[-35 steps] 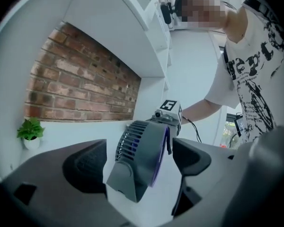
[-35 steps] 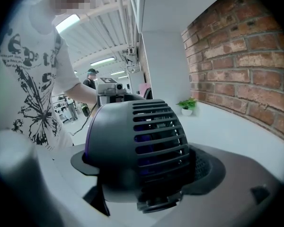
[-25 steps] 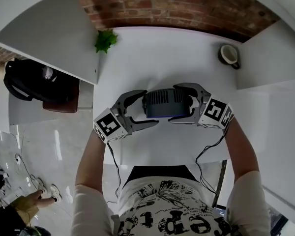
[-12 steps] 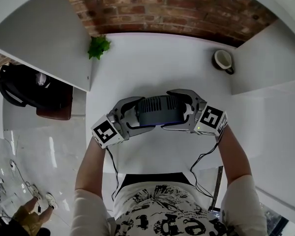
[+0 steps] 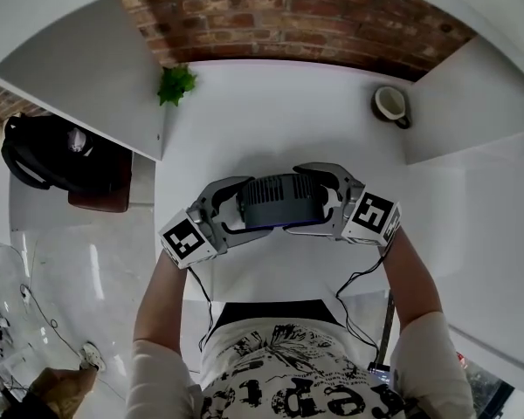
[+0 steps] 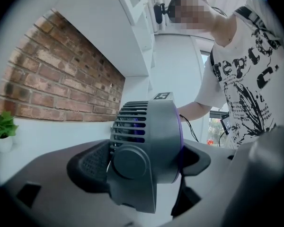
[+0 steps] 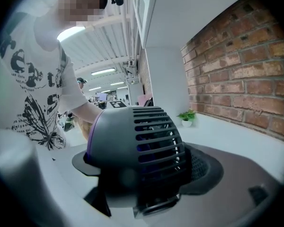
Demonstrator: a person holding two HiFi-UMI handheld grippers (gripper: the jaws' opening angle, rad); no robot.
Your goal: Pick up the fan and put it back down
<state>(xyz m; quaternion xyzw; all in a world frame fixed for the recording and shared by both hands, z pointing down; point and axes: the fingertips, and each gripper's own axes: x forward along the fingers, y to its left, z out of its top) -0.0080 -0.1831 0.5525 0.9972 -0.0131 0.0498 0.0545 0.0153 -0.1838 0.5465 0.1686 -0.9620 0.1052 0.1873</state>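
Your head view is bright and evenly lit; the white table [image 5: 271, 120] shows only faint shadows, and the glossy floor [image 5: 87, 264] carries pale glare. All three views bend strongly toward dark, rounded edges. In your right gripper view the ceiling light [image 7: 71, 32] burns out, and the nearest foreground blurs.

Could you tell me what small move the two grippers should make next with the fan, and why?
Probably raise both grippers together, straight up and level. The left gripper and right gripper are each closed on opposite sides of the fan, fingers pressing its housing, over the white table; whether its base has cleared the table I cannot tell.
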